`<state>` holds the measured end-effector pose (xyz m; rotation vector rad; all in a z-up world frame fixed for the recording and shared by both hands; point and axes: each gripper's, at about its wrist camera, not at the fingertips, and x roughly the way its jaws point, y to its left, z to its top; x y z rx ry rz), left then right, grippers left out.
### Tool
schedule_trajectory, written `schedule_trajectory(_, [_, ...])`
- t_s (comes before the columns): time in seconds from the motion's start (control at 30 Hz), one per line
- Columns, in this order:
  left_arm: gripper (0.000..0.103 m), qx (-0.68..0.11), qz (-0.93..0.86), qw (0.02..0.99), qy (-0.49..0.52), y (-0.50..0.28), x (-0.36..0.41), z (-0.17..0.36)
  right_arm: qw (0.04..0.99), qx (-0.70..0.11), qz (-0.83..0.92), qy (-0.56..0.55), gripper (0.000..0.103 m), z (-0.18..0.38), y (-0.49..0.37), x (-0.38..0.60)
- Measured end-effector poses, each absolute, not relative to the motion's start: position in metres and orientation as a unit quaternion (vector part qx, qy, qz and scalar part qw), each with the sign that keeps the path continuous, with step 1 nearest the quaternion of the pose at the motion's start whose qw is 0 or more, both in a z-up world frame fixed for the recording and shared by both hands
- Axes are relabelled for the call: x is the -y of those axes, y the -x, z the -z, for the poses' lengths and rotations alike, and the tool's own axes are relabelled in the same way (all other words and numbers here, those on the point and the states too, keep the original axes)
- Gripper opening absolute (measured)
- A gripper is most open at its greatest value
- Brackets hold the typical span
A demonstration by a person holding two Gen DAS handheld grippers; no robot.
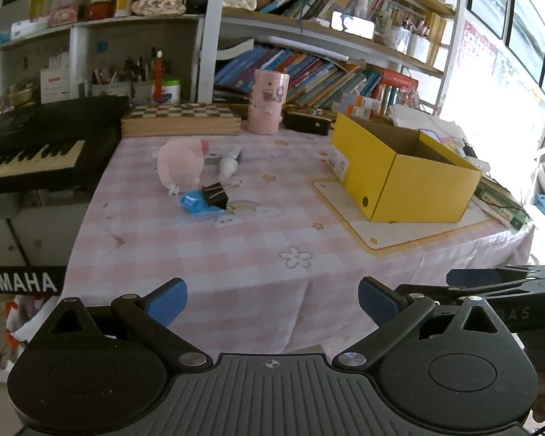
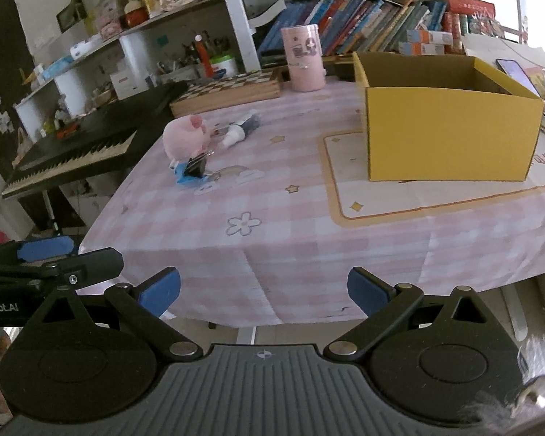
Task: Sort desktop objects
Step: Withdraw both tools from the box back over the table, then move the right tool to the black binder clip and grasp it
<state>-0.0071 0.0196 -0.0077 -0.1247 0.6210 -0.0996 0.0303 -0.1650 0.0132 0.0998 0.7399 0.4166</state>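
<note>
Small items cluster centre-left of frame on the pink checked tablecloth [image 1: 236, 254]: soft pink plush toy [image 1: 181, 164], black metal binder clip [image 1: 215, 195] overlapping a crinkled blue packet [image 1: 194, 203], whitish tube [image 1: 228, 164] partly hidden, label unreadable. Open yellow cardboard box [image 1: 410, 178] at right, interior mostly hidden. Left gripper [image 1: 272, 299] and right gripper [image 2: 264, 292] both spread wide, empty, at near table edge.
</note>
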Motion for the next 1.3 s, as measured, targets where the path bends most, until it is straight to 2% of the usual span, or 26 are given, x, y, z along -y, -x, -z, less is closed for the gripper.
schedule_trajectory(0.9, [0.103,-0.290,0.064,0.953,0.060,0.011,-0.049,0.004,0.914,-0.347,-0.211,-0.005,0.096,-0.019,-0.034,0.118])
schedule_trajectory(1.3, [0.103,-0.294,0.052,0.952,0.065,0.002,-0.056,0.006,0.911,-0.343,-0.228,0.008,0.090,-0.021,-0.044,0.105])
